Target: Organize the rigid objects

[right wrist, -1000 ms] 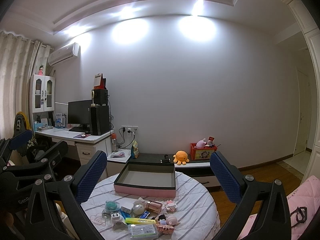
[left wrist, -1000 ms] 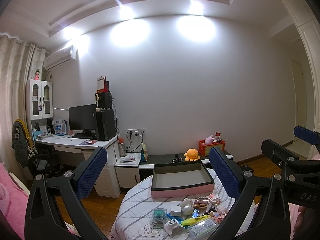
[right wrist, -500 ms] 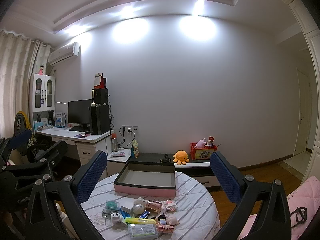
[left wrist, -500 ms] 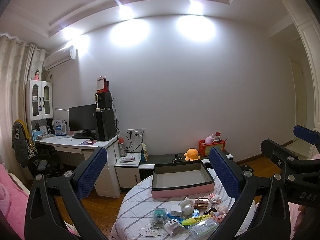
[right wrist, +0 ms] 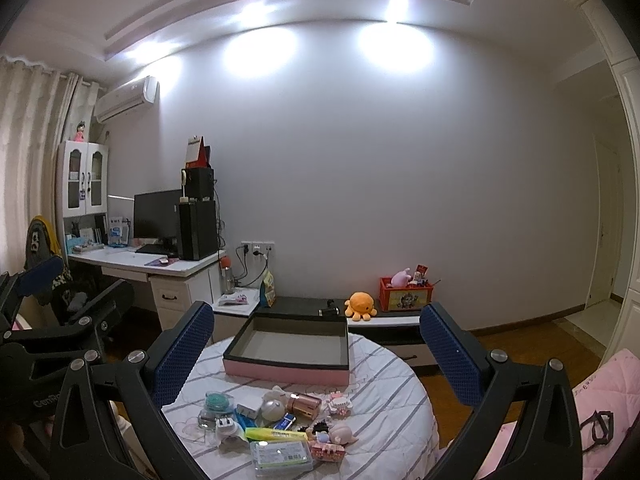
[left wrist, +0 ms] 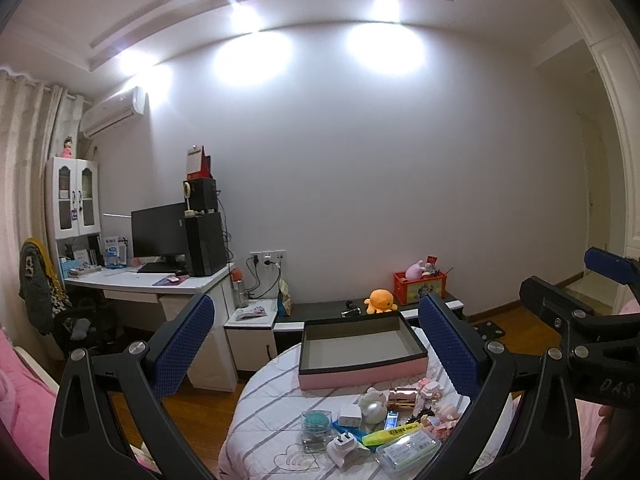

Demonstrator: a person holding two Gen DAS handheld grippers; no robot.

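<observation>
Jaws of both grippers stand wide apart and hold nothing. Left gripper [left wrist: 316,344] and right gripper [right wrist: 316,348] hang above the near side of a round bench [right wrist: 384,368] covered with a striped cloth, clear of everything on it. Each shows at the edge of the other's view: the right gripper at far right of the left wrist view, the left gripper at far left of the right wrist view.

An open pink tray [right wrist: 286,372] with dark inner walls sits at the far side of the bench, with nothing inside. Nearer lies a loose cluster of small rigid items, close together and some touching: a clear case with a teal disc [right wrist: 216,402], a white plug adapter [right wrist: 229,432], a rose-gold cylinder [right wrist: 305,404] on its side, a yellow highlighter [right wrist: 276,435], a clear plastic box [right wrist: 282,456] nearest the cameras, and small pink figurines [right wrist: 340,402].

Behind the bench, an orange plush octopus [right wrist: 361,304] sits on a low cabinet beside a red crate [right wrist: 406,299].
</observation>
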